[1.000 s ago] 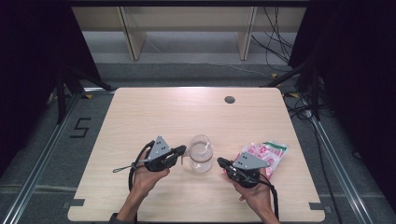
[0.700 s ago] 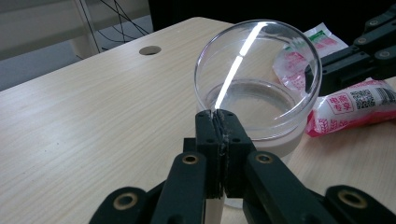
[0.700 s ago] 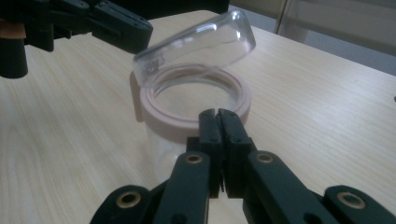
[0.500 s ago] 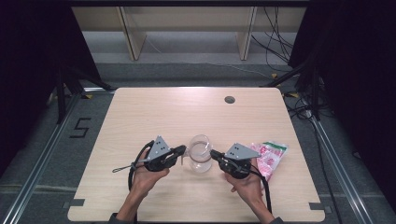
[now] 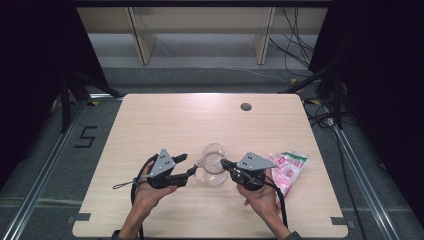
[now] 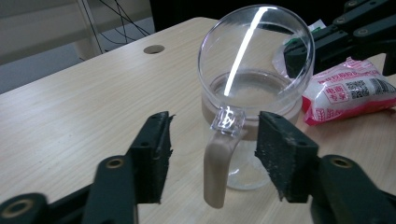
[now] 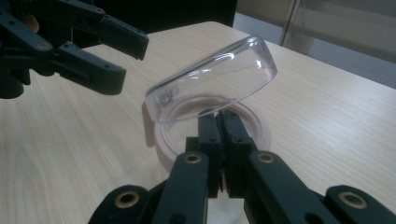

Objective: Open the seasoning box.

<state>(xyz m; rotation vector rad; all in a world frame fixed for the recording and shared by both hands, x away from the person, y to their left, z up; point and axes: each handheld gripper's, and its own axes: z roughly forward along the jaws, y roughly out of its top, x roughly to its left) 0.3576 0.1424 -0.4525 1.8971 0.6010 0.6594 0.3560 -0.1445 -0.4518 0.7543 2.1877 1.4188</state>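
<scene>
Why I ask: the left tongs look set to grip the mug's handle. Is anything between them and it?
Nothing visible does. The left tongs, jaws just opened, stand astride the handle, pads clear of it. The right tongs, shut, sit at the mug's far rim under the lid.

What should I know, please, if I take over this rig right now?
Left tongs: jaws have just been opening, now apart on either side of the jug handle, not pressing it.
Right tongs: shut, pinching the edge of the clear lid and holding it tilted up.
Glass jug: upright near the table's front edge; pink packet at its right.
Done: lid lifted open.
Left: probably filling the jug from the packet.
</scene>
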